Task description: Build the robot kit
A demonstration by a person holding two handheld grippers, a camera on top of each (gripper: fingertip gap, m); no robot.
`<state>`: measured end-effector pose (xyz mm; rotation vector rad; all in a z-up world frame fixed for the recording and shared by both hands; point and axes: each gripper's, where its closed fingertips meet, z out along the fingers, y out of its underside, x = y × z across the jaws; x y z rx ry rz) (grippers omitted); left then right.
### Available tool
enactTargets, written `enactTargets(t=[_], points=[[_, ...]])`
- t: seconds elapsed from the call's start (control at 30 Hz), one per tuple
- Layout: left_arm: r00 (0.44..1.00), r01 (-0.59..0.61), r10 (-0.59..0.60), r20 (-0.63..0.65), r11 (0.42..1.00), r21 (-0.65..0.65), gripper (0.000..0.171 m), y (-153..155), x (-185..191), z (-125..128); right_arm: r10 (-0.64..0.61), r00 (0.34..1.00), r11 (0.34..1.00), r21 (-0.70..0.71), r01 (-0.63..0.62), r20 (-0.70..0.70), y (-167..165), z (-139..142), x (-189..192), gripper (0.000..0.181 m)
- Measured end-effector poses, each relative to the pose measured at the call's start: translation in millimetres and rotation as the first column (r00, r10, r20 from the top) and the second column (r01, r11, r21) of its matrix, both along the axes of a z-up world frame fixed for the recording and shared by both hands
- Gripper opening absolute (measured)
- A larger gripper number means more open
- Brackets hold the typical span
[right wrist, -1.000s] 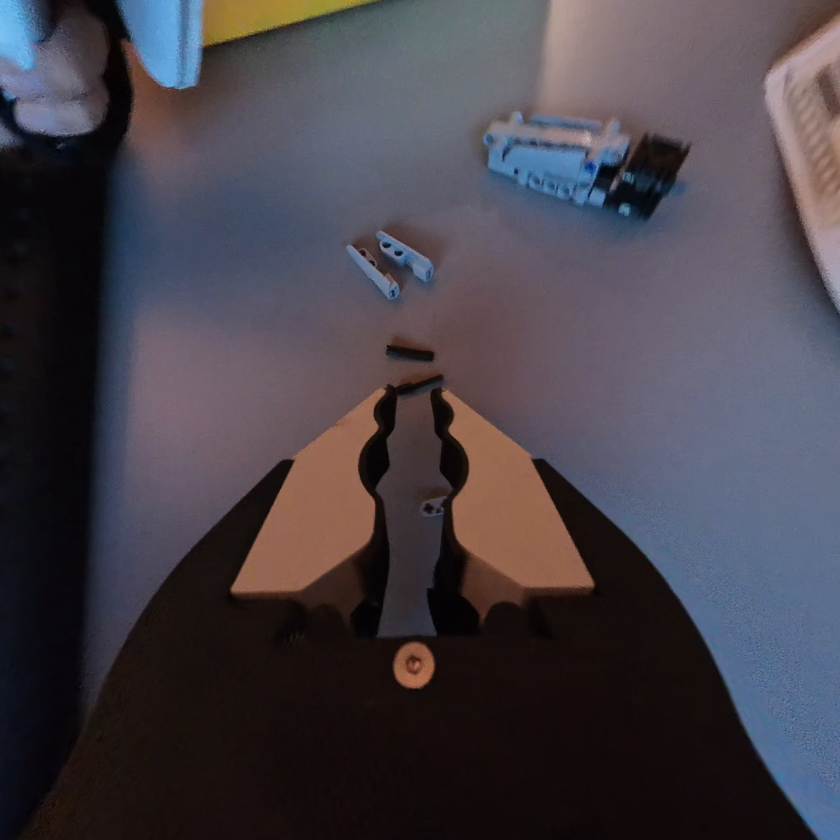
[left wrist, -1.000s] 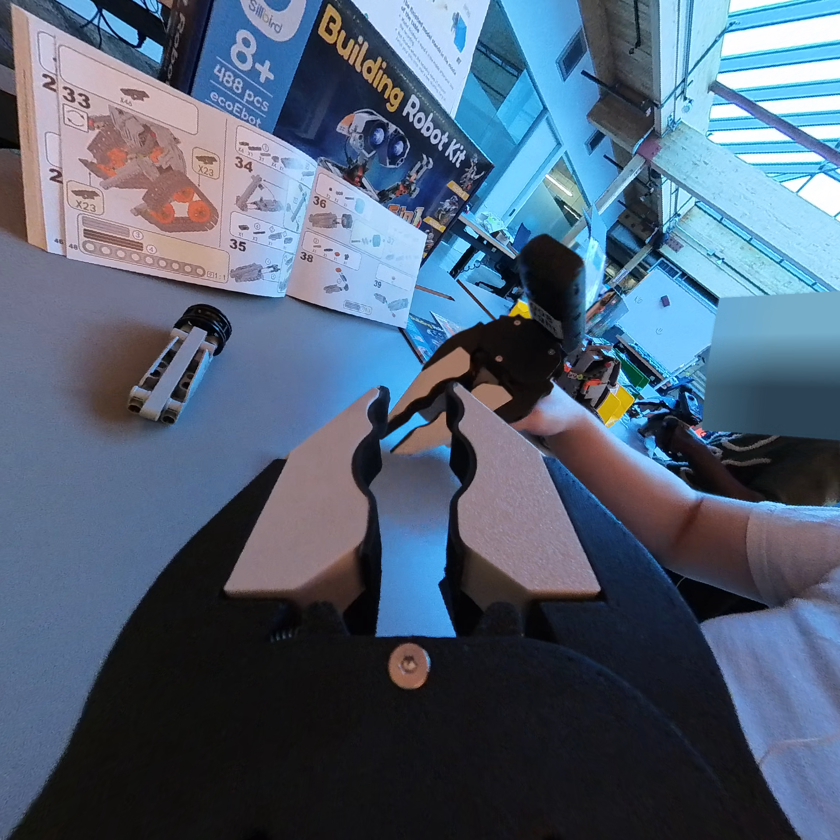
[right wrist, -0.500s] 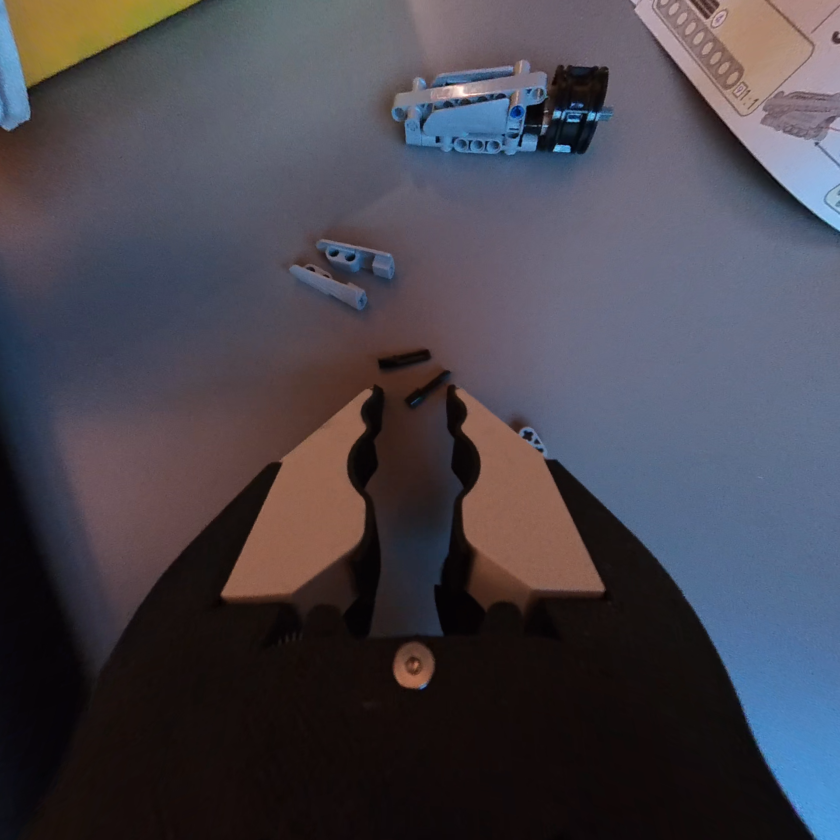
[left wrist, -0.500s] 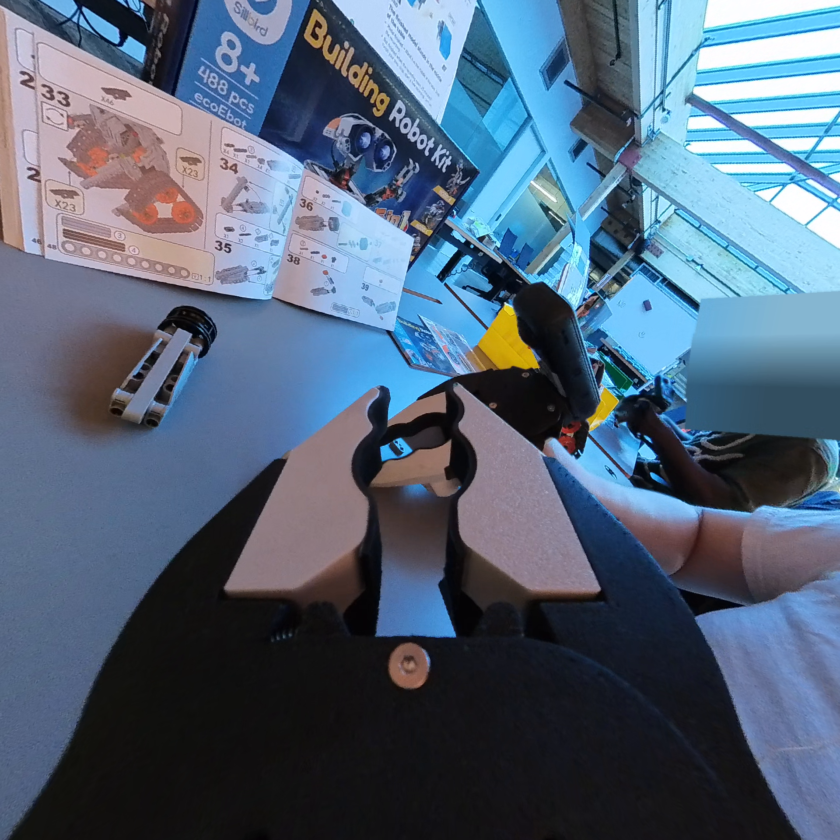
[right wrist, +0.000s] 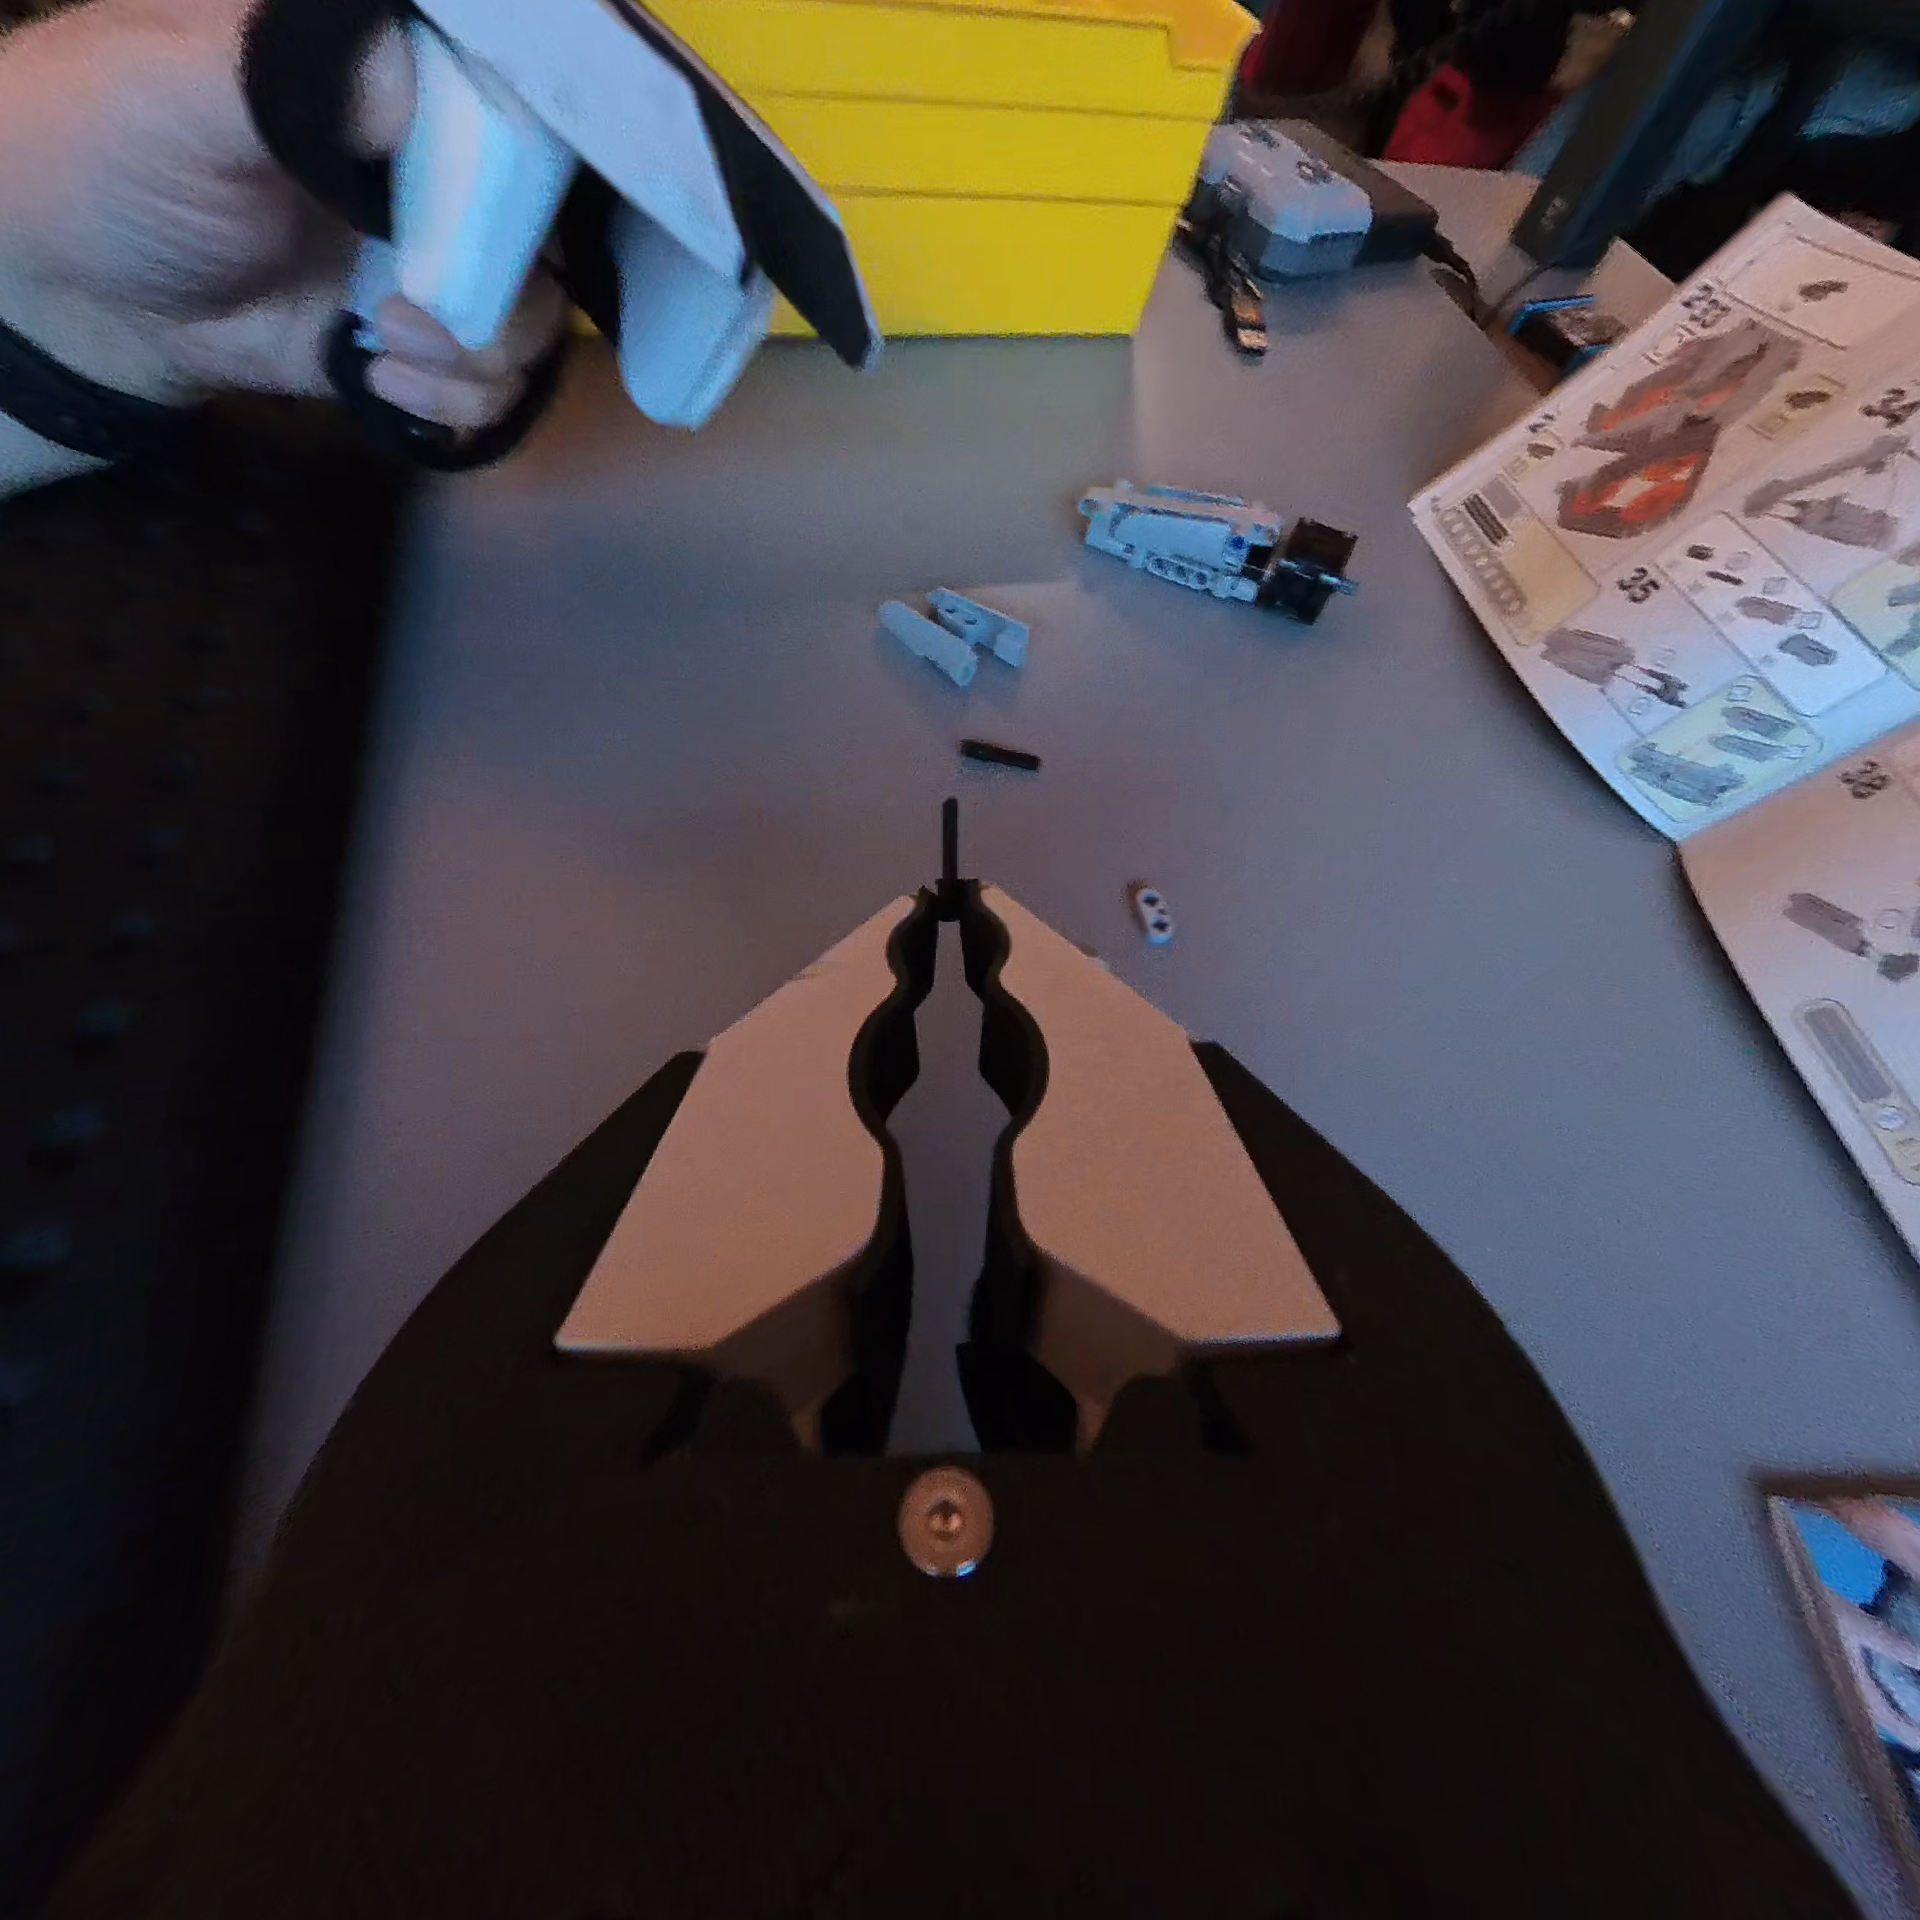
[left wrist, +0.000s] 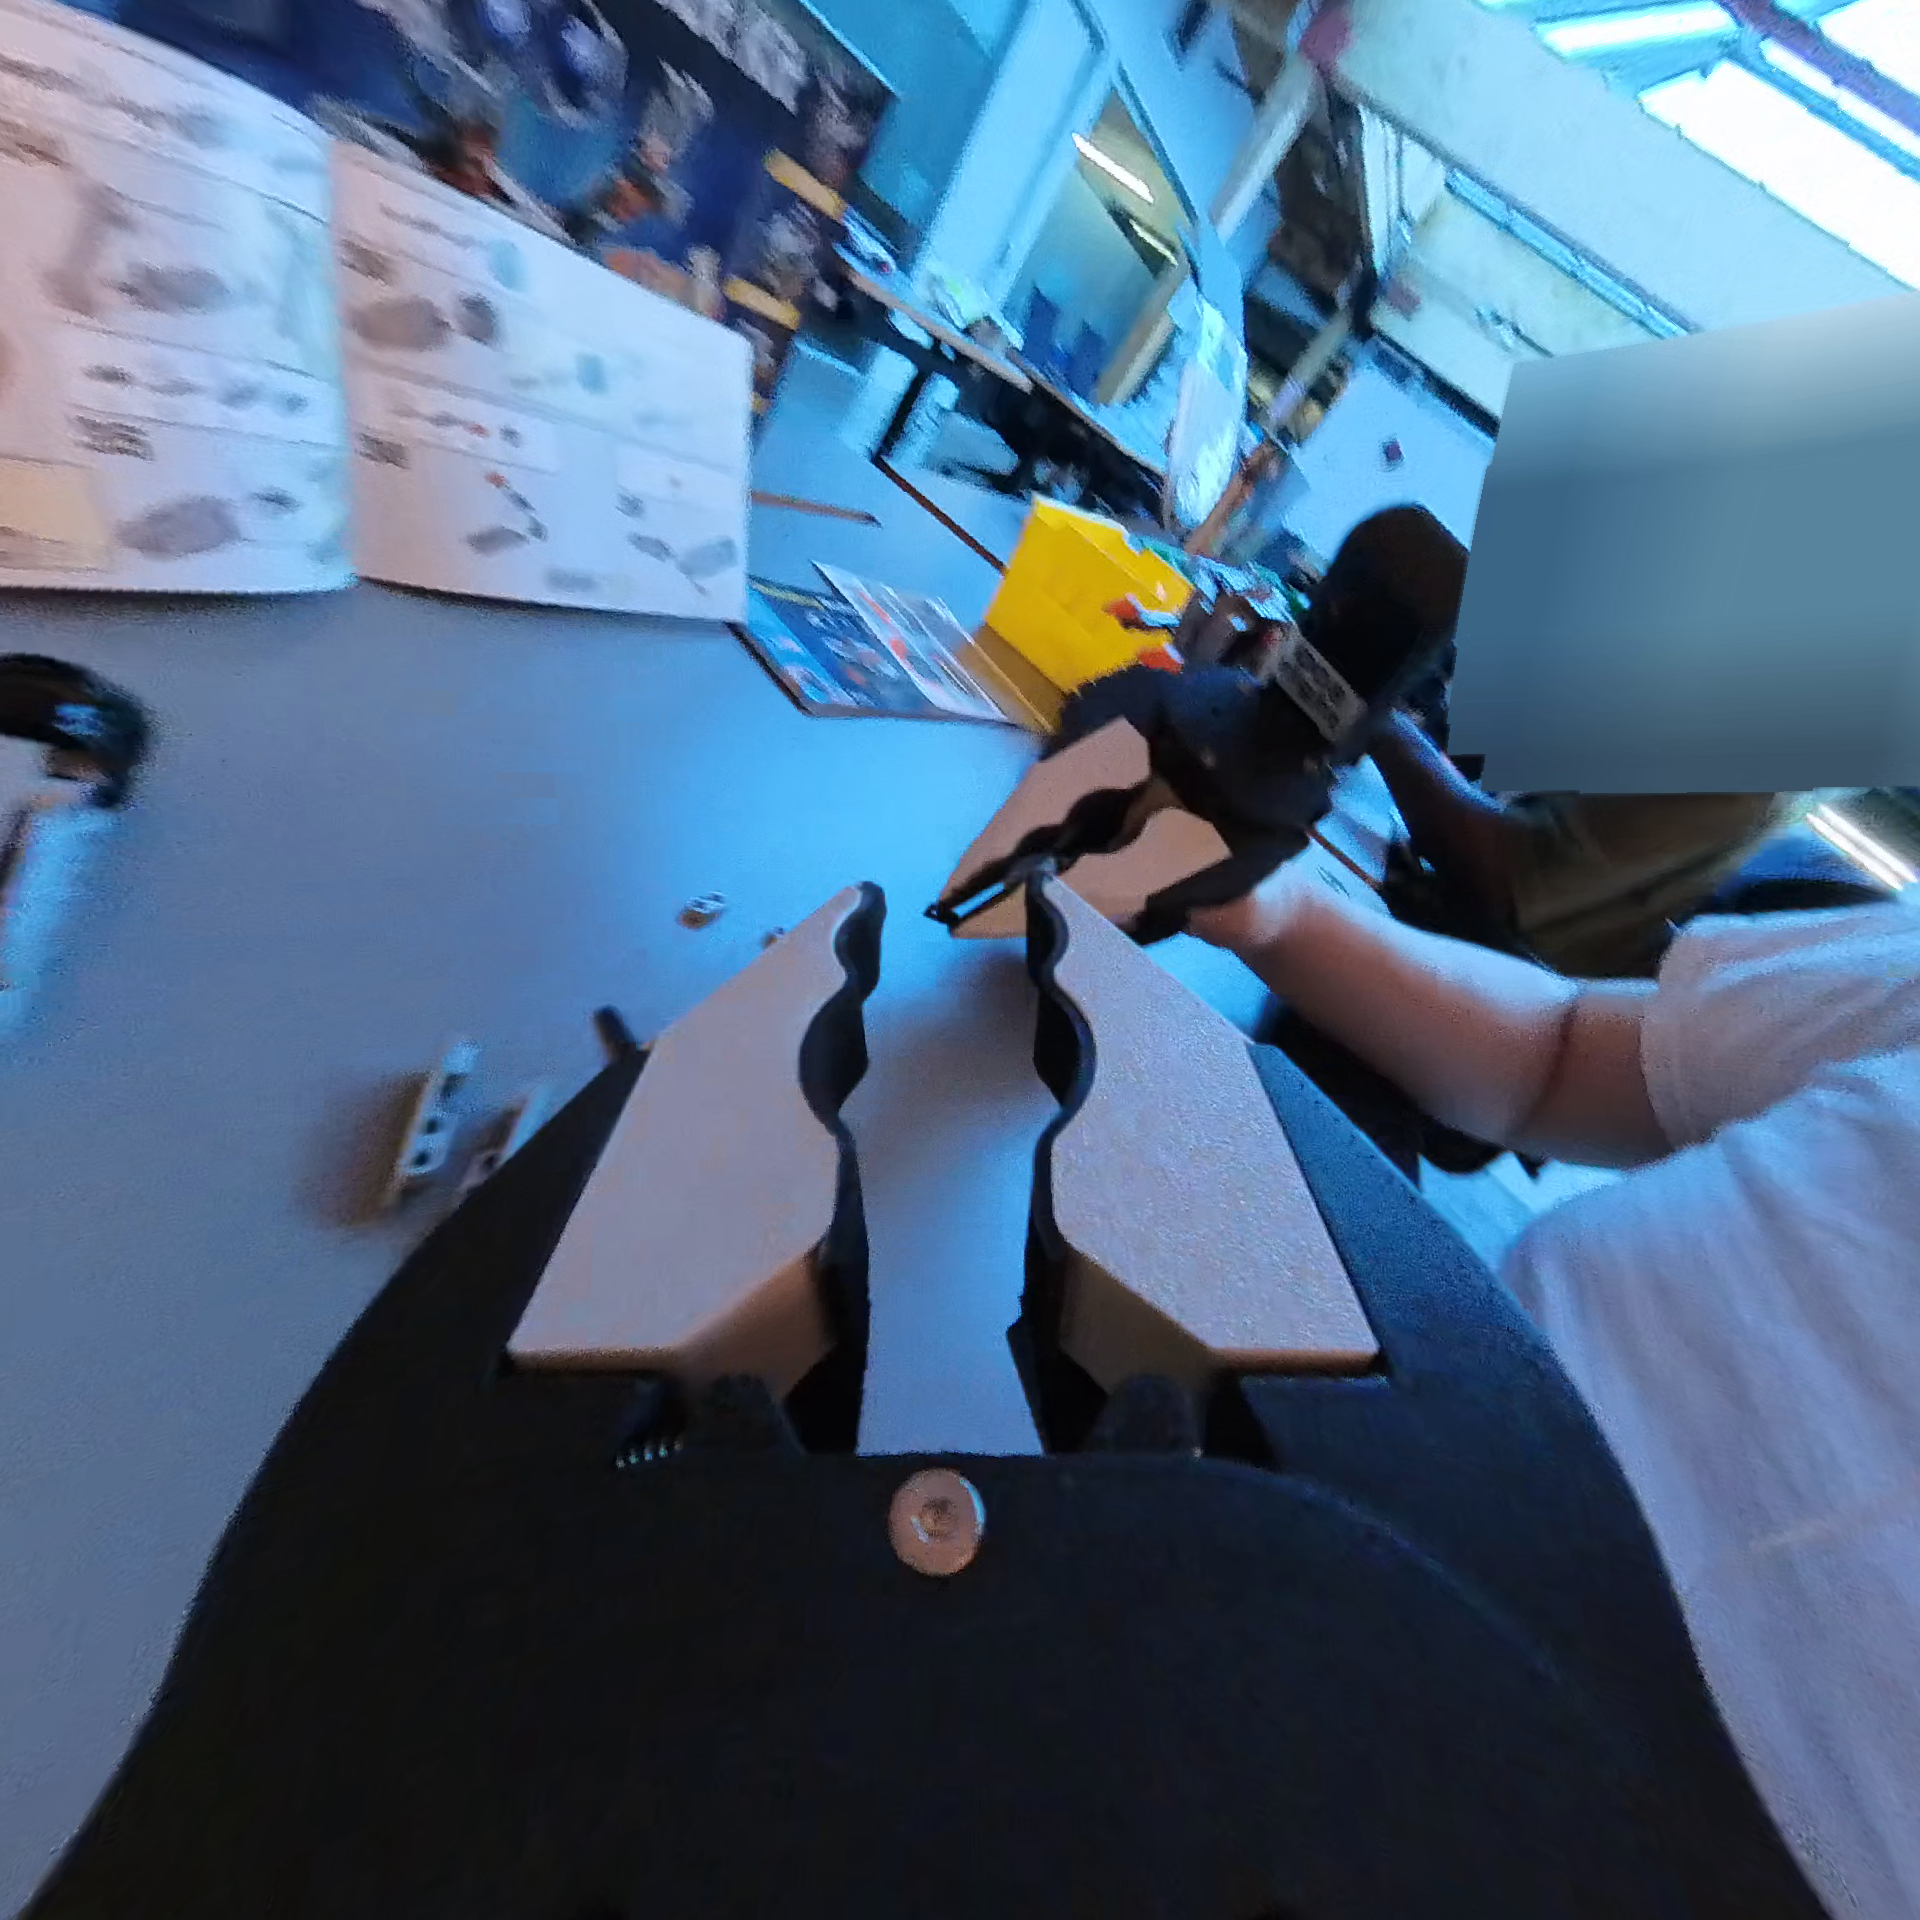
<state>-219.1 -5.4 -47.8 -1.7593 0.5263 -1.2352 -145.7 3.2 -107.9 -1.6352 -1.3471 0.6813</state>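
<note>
My right gripper (right wrist: 948,906) is shut on a thin black pin (right wrist: 949,842), which sticks straight out past its tips above the grey table (right wrist: 1351,1039). A second black pin (right wrist: 1000,755) lies just beyond. Two small grey pieces (right wrist: 951,634) lie farther on, then a grey assembly with a black wheel (right wrist: 1216,551). A tiny grey connector (right wrist: 1151,912) lies right of the tips. My left gripper (left wrist: 954,896) is open and empty. The right gripper (left wrist: 982,902) with the pin (left wrist: 977,899) shows just beyond its tips. The grey pieces (left wrist: 447,1122) lie to its left.
An open instruction booklet (right wrist: 1714,623) lies at the right and shows in the left wrist view (left wrist: 416,395) too. A yellow bin (right wrist: 987,156) and a grey device (right wrist: 1288,208) stand at the back. My left gripper's fingers (right wrist: 665,156) hover at the upper left. A person's arm (left wrist: 1455,1039) reaches in. Across from one pair of fingers to the other is roughly 10 cm. My right gripper's tips are some 8 cm from the tiny grey connector (right wrist: 1151,912). The left camera catches it too, in the left wrist view (left wrist: 711,900).
My right gripper has shut on the black pin that lay at its tips and lifted it off the table. My left gripper has swung right towards the right gripper and stays open.
</note>
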Motion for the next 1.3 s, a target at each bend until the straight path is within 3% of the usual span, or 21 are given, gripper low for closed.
enactTargets(t=[0.1, 0.27, 0.5, 0.57, 0.67, 0.73, 0.83, 0.9, 0.97, 1.17, 1.3], points=[[0.993, 0.109, -0.11, -0.048, 0.994, -0.015, 0.026, -12.9, 23.4, -9.1, 0.014, 0.999, 1.0, 0.0, -0.014, -0.036, 0.5, 2.8, 13.7, 0.002], [0.977, 0.139, -0.133, -0.164, 0.99, 0.03, 0.026, -16.6, 35.0, -24.1, -0.015, 0.998, 0.998, 0.053, 0.019, -0.069, 24.3, 10.2, 33.1, 0.002], [0.963, 0.178, -0.132, -0.235, 0.966, 0.186, 0.026, -15.2, 54.6, -19.4, 0.036, 0.997, 0.994, 0.102, -0.043, 0.071, 29.6, -23.3, 48.5, 0.002], [0.958, 0.219, -0.166, -0.233, 0.949, 0.225, 0.028, -18.0, 66.2, -12.6, 0.079, 0.995, 0.993, 0.085, -0.084, 0.053, 19.3, -22.2, 40.1, 0.002], [0.931, 0.364, -0.335, -0.141, 0.875, 0.32, 0.034, -43.0, 88.1, 23.3, 0.127, 0.991, 0.985, 0.109, -0.13, 0.039, 7.0, -17.8, 30.6, 0.002], [0.921, 0.384, -0.325, -0.216, 0.849, 0.364, 0.045, -36.3, 93.3, 31.4, 0.135, 0.989, 0.981, 0.136, -0.141, 0.051, 5.2, -17.4, 30.7, 0.002], [0.916, 0.368, -0.267, -0.298, 0.856, 0.364, 0.05, -6.8, 94.1, 33.7, 0.118, 0.993, 0.982, 0.144, -0.118, 0.014, 8.1, -8.1, 33.6, 0.002], [0.897, 0.385, -0.267, -0.352, 0.864, 0.326, 0.033, 7.9, 92.0, 21.7, 0.097, 0.994, 0.986, 0.139, -0.09, -0.044, 10.3, 1.8, 34.2, 0.002], [0.86, 0.415, -0.277, -0.429, 0.869, 0.271, 0.027, 13.2, 88.0, -2.2, 0.104, 0.991, 0.989, 0.115, -0.095, -0.081, 7.5, 5.3, 32.5, 0.002], [0.814, 0.424, -0.254, -0.522, 0.874, 0.237, 0.008, -1.1, 80.3, -54.1, 0.176, 0.983, 0.98, 0.109, -0.169, -0.058, -5.9, 0.1, 25.6, 0.002], [0.802, 0.45, -0.271, -0.532, 0.86, 0.24, 0.007, -5.5, 87.5, -56.7, 0.18, 0.983, 0.978, 0.114, -0.174, -0.047, -5.8, -2.2, 26.0, 0.002]])
